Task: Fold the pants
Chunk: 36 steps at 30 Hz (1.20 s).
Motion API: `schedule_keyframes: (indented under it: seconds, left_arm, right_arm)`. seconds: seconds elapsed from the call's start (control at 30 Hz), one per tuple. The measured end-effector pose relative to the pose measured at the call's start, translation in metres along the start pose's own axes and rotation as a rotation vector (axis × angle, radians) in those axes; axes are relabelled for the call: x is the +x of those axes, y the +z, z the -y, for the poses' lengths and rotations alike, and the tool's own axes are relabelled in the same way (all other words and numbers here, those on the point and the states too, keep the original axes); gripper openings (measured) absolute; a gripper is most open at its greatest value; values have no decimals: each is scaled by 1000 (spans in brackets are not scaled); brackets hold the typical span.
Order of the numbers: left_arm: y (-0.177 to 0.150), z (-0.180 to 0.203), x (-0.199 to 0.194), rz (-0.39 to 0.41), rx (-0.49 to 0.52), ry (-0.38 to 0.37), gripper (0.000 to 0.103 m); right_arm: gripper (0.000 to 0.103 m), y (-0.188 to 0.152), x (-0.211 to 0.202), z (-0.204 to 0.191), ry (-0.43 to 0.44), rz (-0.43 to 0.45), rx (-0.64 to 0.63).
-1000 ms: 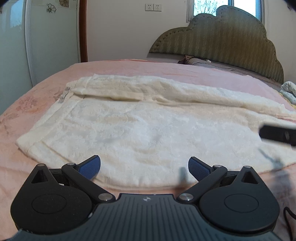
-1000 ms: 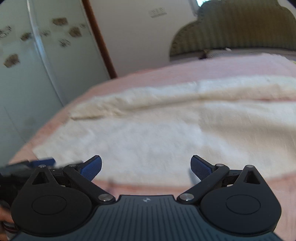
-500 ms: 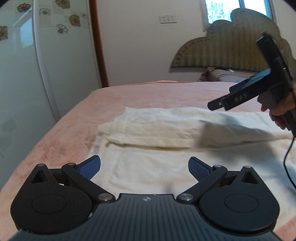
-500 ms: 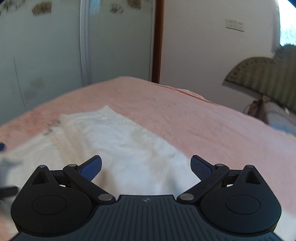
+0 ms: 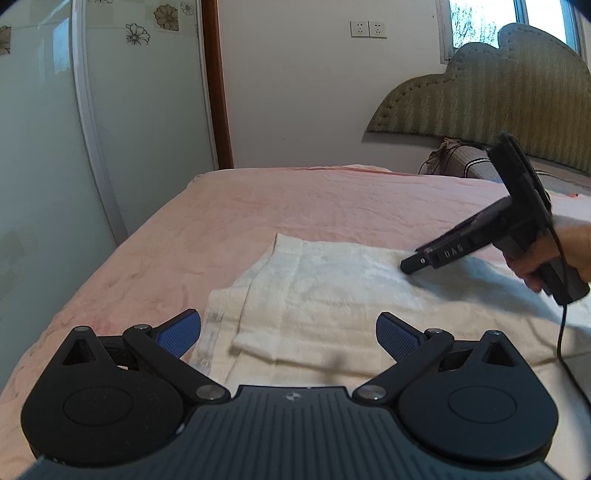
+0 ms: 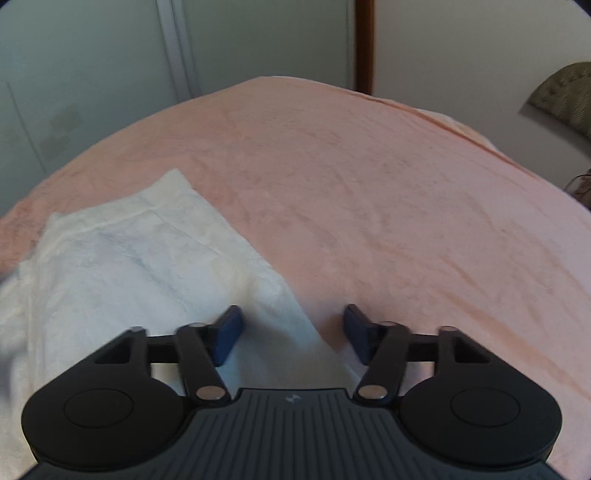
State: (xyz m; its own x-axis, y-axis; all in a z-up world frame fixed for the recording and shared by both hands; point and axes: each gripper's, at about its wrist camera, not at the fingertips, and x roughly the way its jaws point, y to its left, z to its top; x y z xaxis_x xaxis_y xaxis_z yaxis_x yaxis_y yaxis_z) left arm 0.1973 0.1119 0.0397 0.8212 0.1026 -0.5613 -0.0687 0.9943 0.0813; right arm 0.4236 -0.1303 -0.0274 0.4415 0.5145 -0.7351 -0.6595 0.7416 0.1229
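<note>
on the pink bedspread [image 5: 325, 206]: 1 pair of cream pants [image 5: 332, 288], lying flat w/ one layer folded over another, waistband end toward the left gripper. 2 grippers, 1 hand [image 5: 561, 251] in view, 1 headboard [image 5: 498, 96], 1 double wall socket [image 5: 368, 28].

left gripper [image 5: 288, 332]: jaws wide apart, nothing between the blue pads, hovering over the near edge of the pants. right gripper [image 6: 291, 332]: jaws closing, about a third open; the far edge of the pants sits between the pads but they don't press on it, so nothing gripped.

vs 1 s ago: left view then showed the pants spread broad across the frame; now they fill less of it and more wall + glass door [image 5: 44, 147] show. right gripper's pads were at full width, now much narrower, and its view has swung to the pants' corner and bare bedspread.

hard to make out: right view is blurred; pants cut off at the frame edges in both views; right gripper's tips, seen from the left view, merge w/ their shadow, so contact w/ cloth can't be told there.
</note>
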Motion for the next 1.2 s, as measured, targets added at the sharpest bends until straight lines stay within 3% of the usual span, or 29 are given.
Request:
schedule_keyframes:
  seconds: [0.03,0.1,0.2,0.3,0.43,0.67,0.73,0.77,0.8,0.87,0.9,0.97,1.0,1.07,1.1,1.13,1.2]
  left_arm:
    - [5,-1,5,-1,-15,-10,102]
    - [16,-3,17,-2,-56,-32,102]
    - [35,-12,38,-36,-163,-104,102]
    - [48,-31,58,-94,-365,-232,102]
    - [50,-62,80,-156,-665,-411,102]
    - [50,-69,114,-290,-761,-513,101]
    - [47,-70,117,-301,-785,-512,95]
    - [45,-70,118,-294,-791,-504,81]
    - [44,-69,117,-285,-784,-504,54]
    - [42,-62,110,-286,-732,-462,18]
    - [41,-60,104,-274,-713,-435,11]
    - [37,-56,87,-218,-680,-407,6]
    - [35,-54,77,-185,-661,-402,6]
    - [31,-52,56,-130,-624,-397,6]
    - [29,-51,46,-107,-607,-397,6]
    - [27,-50,37,-86,-593,-397,6]
    - [20,-47,18,-48,-565,-390,6]
  right_arm:
    - [26,-1,-3,-3,27,8,-17]
    - [19,-4,-7,-16,-5,11,-90]
    - [14,-12,-19,-42,-102,59,-222]
    - [13,-28,-36,-83,-262,139,-450]
    - [12,-66,-64,-138,-394,228,-714]
    - [12,-133,-90,-185,-482,299,-954]
    - [12,-146,-93,-188,-493,299,-992]
    - [12,-150,-94,-189,-495,299,-997]
    - [12,-153,-96,-188,-492,299,-994]
    - [12,-154,-96,-185,-486,298,-970]
    - [12,-155,-97,-183,-491,302,-961]
    - [14,-147,-87,-193,-492,292,-941]
    - [20,-145,-86,-198,-502,306,-934]
    - [42,-144,-91,-199,-536,322,-920]
    - [60,-146,-96,-196,-546,321,-915]
    - [66,-148,-102,-192,-557,317,-908]
    - [66,-153,-114,-181,-563,286,-897]
